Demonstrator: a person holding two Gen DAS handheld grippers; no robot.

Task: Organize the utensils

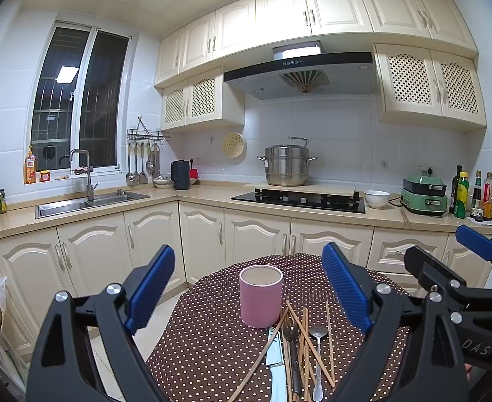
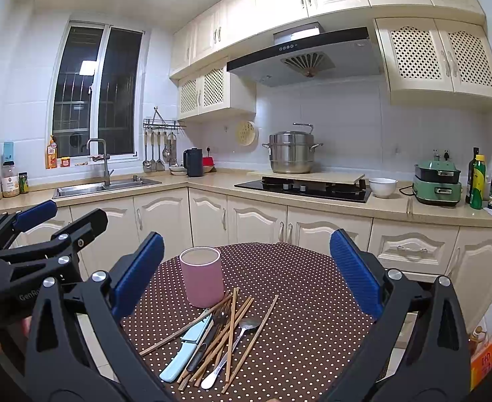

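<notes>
While both tongs (image 1: pixel 249 288) (image 2: pixel 246 274) gape empty, utensils (image 2: pixel 219 331) lie below, beside the cup (image 2: pixel 201 276).

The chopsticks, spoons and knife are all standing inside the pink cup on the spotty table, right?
Not quite. The pink cylindrical cup holds none of them. The wooden chopsticks, metal spoon and pale blue-handled knife lie in a loose pile on the brown polka-dot tablecloth, just in front of the cup. The right wrist view shows it.

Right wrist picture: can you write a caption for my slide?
Open right gripper above a pile of chopsticks, spoon and knife beside a pink cup.
</notes>
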